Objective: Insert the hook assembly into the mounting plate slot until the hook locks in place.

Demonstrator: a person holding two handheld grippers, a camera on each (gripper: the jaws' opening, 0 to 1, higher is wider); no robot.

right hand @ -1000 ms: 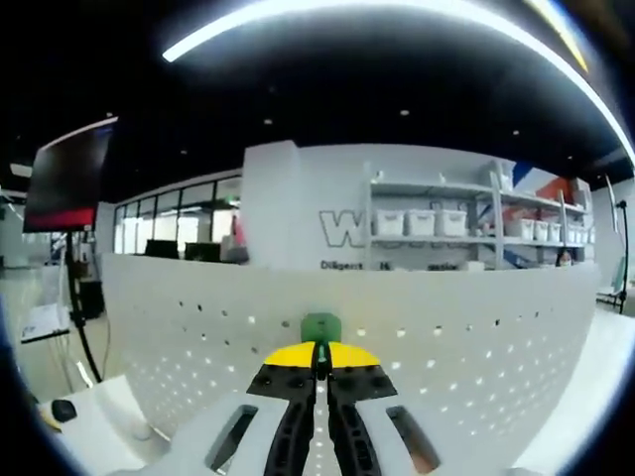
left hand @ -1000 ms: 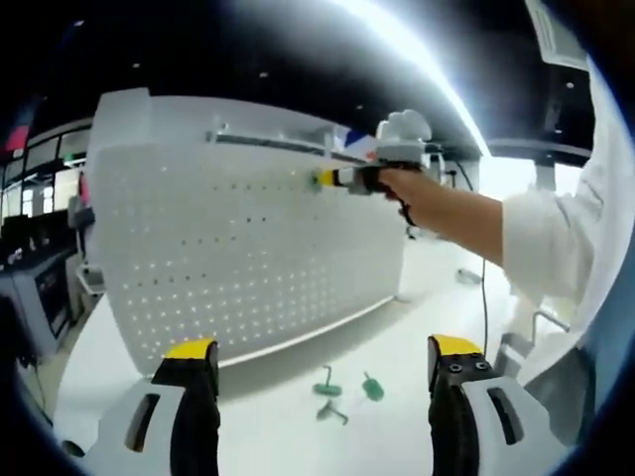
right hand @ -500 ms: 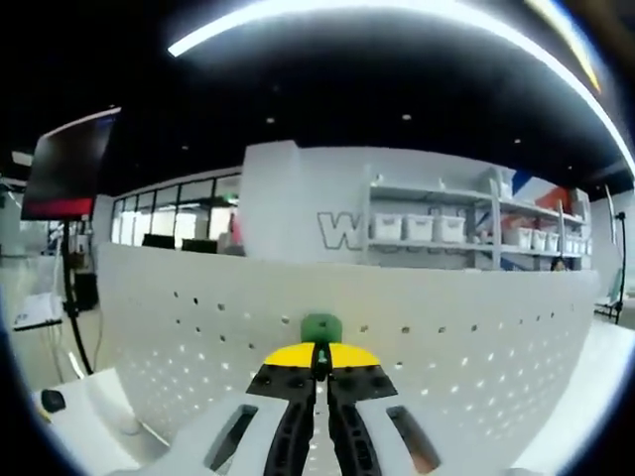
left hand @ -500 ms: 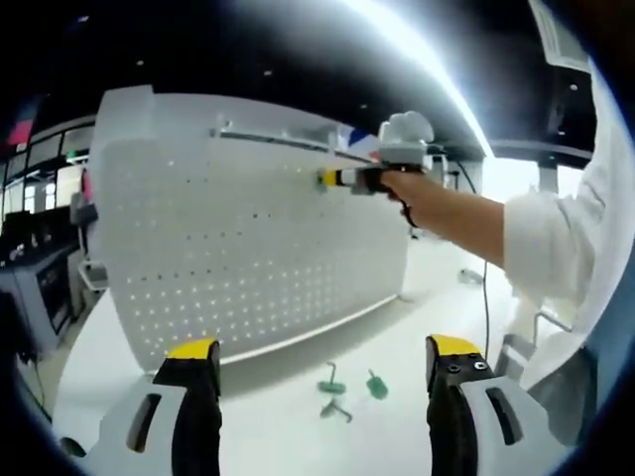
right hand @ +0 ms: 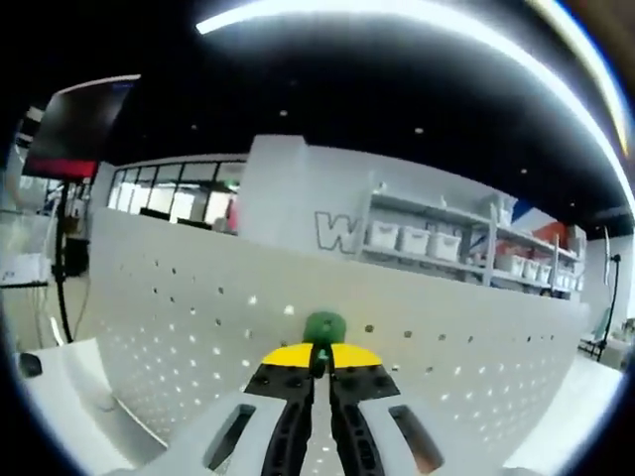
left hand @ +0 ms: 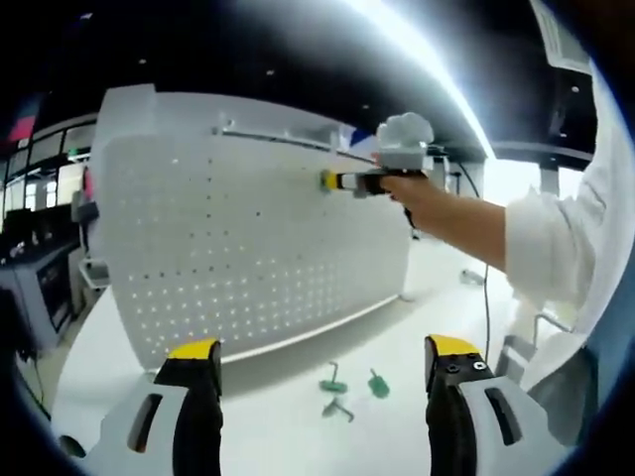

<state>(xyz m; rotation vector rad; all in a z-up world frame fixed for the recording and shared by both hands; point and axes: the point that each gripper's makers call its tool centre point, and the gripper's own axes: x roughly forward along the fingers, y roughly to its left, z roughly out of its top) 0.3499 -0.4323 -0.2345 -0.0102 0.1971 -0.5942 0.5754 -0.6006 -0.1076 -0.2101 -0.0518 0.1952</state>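
Since a second ago the right gripper view has rolled and tipped, so the pegboard's top edge now slopes across it; the right claw (right hand: 316, 363) stays clamped on the green hook (right hand: 322, 328), whose head is pressed against the white pegboard (right hand: 179, 327) near its top edge. In the left gripper view little has shifted: the right claw (left hand: 328, 180) is held by a hand (left hand: 422, 191) in a white sleeve (left hand: 556, 248) high on the pegboard (left hand: 248, 248), just under the metal rail (left hand: 278, 141) along its top.

The left claw (left hand: 316, 359) hangs apart and empty over the near edge of the worktop (left hand: 288, 416). Three loose hooks (left hand: 347, 387) lie together on the worktop in front of the pegboard's foot, between the left claw's jaws as seen, well apart from the board.

The worktop is plain white. Behind the board stand shelves with white bins (right hand: 417, 238), a wall with large lettering, windows at the left and a long ceiling light strip (right hand: 417, 20).
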